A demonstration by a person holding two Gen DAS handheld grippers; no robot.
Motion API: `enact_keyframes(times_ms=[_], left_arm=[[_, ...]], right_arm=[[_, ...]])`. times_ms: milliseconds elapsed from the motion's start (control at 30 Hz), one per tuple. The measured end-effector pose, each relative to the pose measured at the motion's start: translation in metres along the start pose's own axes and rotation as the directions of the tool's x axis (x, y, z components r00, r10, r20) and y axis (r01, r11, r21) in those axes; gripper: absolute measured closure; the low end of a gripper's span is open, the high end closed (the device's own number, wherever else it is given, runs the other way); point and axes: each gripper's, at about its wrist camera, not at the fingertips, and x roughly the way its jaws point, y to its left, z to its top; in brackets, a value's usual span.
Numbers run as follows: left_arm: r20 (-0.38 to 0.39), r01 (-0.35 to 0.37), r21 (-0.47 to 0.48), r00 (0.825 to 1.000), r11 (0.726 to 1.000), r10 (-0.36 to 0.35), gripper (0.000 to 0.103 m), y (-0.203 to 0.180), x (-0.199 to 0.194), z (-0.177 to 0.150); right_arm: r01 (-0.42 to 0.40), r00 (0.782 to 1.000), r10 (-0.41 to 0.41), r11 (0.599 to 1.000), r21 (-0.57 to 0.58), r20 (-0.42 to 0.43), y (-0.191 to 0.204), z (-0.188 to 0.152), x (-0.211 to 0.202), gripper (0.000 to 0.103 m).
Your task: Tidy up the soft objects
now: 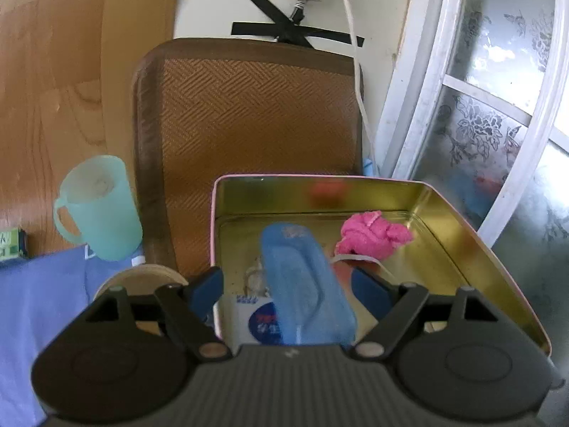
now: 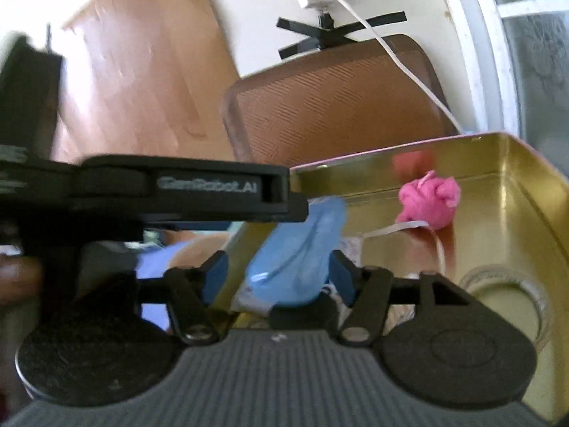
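Both grippers, left (image 1: 288, 286) and right (image 2: 277, 272), hang wide open, gripping nothing, around the blue insole (image 1: 306, 281), its long axis running forward into the gold tin (image 1: 462, 249).

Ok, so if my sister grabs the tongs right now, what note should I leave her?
Left tongs: open, either side of the blue soft pad, not squeezing it.
Right tongs: around the same pad; I can't tell whether they pinch it.
Things: the pad slants over the gold tin, above a white packet. The pink cloth ball lies inside the tin, towards the back.
Done: the pink ball is in.
Left: probably settle the pad down in the tin. The blue cloth by the green mug is outside the tin and may be next.
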Motion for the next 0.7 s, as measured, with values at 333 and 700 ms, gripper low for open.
enact_keyframes(times_ms=[333, 700], left_arm=[[0.021, -0.097, 0.047, 0.995, 0.994, 0.096, 0.021, -0.006, -0.042, -0.026], [0.035, -0.189, 0.009, 0.982, 0.982, 0.188, 0.000, -0.016, -0.119, -0.080]], right_arm=[[-0.012, 0.999, 0.013, 1.000, -0.005, 0.050, 0.007, -0.017, -0.035, 0.035], [0.021, 0.998, -0.027, 0.994, 0.103, 0.063, 0.010, -0.037, -0.094, 0.034]])
